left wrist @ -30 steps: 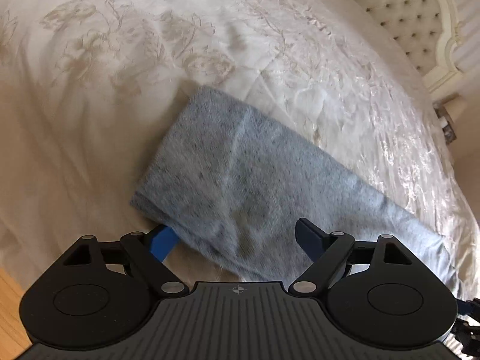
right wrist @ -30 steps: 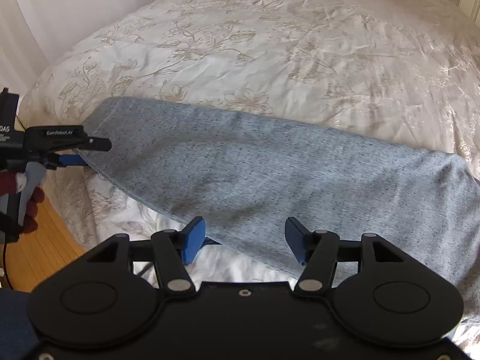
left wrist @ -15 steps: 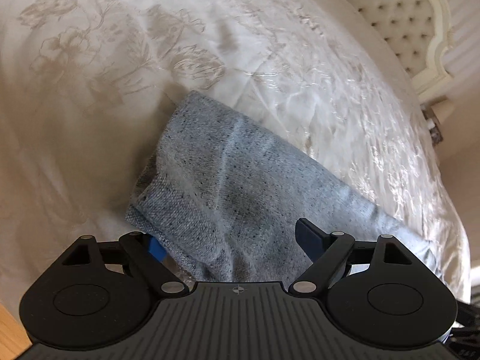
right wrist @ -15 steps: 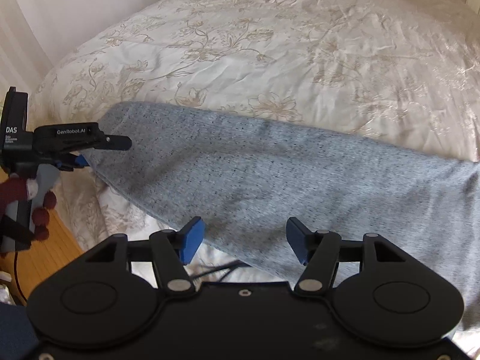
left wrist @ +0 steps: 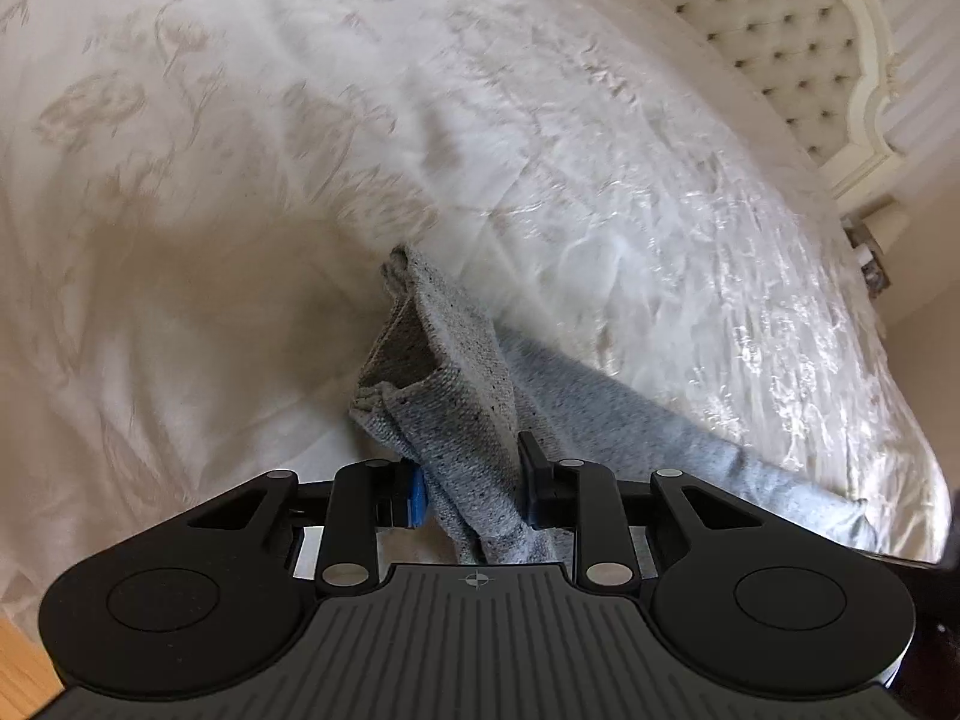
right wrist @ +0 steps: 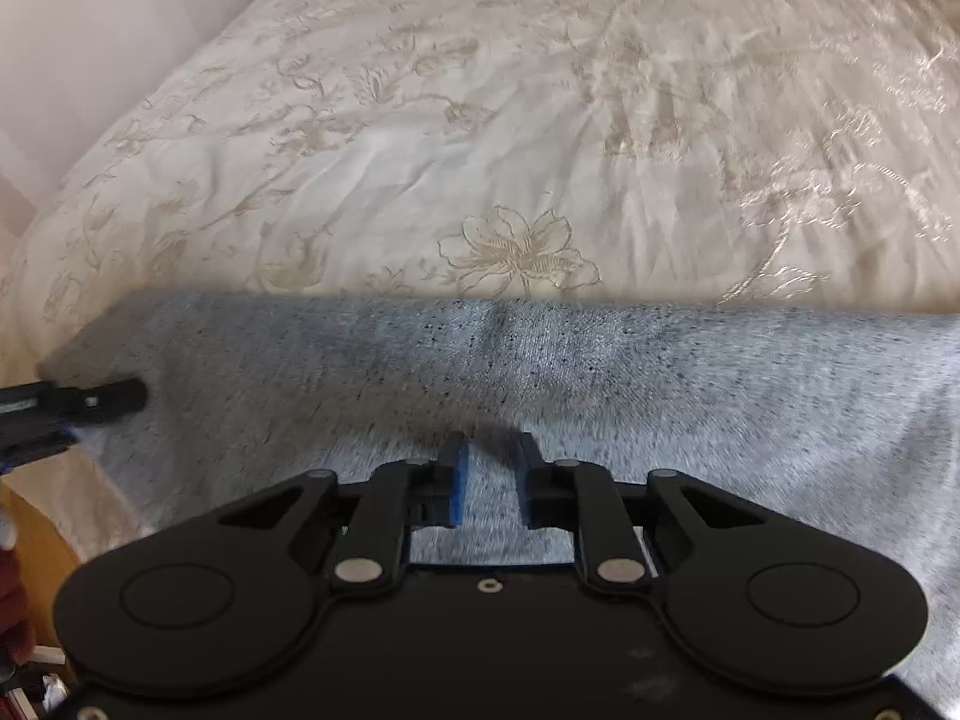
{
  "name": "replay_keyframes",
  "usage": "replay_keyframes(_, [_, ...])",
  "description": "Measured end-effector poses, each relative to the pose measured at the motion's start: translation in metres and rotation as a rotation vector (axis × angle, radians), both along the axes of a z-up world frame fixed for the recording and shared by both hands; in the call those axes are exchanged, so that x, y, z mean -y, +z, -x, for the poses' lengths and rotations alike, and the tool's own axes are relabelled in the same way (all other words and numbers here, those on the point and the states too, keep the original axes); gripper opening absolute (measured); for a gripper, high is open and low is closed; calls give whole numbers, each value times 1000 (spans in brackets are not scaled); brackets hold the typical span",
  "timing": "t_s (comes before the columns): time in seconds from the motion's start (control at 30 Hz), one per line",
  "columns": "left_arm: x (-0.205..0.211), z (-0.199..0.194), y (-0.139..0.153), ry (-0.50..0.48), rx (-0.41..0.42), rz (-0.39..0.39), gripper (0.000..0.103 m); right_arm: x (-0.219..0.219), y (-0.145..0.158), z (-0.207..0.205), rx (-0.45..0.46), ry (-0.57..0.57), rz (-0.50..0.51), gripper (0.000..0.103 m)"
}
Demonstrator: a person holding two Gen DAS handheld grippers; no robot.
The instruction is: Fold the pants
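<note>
Grey knit pants [right wrist: 540,372] lie in a long band across the near part of the cream bedspread [right wrist: 480,120]. My right gripper [right wrist: 491,474] points down at the middle of the band. Its jaws are closing and stand narrow, with a pinch of the cloth between the pads. In the left wrist view, one end of the pants [left wrist: 456,396] is bunched and lifted off the cover. My left gripper [left wrist: 474,483] is closing on it, and the cloth fills the gap between the pads. The left gripper's upper finger [right wrist: 114,399] also shows at the band's left end in the right wrist view.
The embroidered bedspread [left wrist: 300,150] stretches away beyond the pants. A tufted headboard [left wrist: 780,30] stands at the far right, with a small bedside item [left wrist: 873,267] beside it. Wooden floor [right wrist: 42,546] runs below the bed's near edge. A white wall [right wrist: 90,30] stands at the left.
Both pairs of jaws went from wide to narrow around the pants. The left end of the pants is now bunched up. The right gripper sank closer to the cloth.
</note>
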State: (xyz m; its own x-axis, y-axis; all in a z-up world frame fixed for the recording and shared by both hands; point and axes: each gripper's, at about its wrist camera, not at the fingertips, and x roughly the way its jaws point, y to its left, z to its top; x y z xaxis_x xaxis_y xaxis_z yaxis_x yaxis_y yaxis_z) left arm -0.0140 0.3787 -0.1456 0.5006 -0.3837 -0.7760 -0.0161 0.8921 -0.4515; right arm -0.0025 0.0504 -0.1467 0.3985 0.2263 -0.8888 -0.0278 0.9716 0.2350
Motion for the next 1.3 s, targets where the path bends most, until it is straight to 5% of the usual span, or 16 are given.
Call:
replay_keyframes(0.17, [4, -6, -4, 6, -31, 11, 28, -6, -27, -9, -63, 10, 51, 1])
replay_keyframes(0.27, [1, -12, -19, 53, -96, 62, 46, -9, -28, -13, -57, 27, 62, 0])
replay_keyframes(0.33, [0, -13, -27, 76, -98, 130, 70, -9, -27, -14, -58, 48, 56, 0])
replay_keyframes(0.47, [6, -22, -33, 103, -90, 177, 82, -2, -23, -11, -57, 54, 11, 3])
replay_keyframes(0.53, [7, -25, -34, 119, -68, 195, 73, -1, -20, -7, -57, 67, 3, 7])
replay_keyframes(0.57, [8, -26, -31, 130, -45, 189, 59, 0, -18, -4, -57, 74, -1, 10])
replay_keyframes(0.6, [9, -25, -25, 137, -23, 164, 25, 0, -16, -1, -57, 78, -7, 12])
replay_keyframes(0.63, [11, -24, -19, 136, -2, 138, 19, 1, -14, 2, -57, 80, -15, 15])
replay_keyframes(0.83, [32, -9, 32, 113, 135, 75, 19, 13, -5, 34, -63, 85, -84, 24])
replay_keyframes(1.1, [135, 35, 125, -138, 399, -46, 19, 81, 10, 58, -43, 27, -154, 28])
replay_keyframes(1.3, [252, 54, 121, -344, 434, 5, 20, 166, 15, 70, -31, -80, -149, 30])
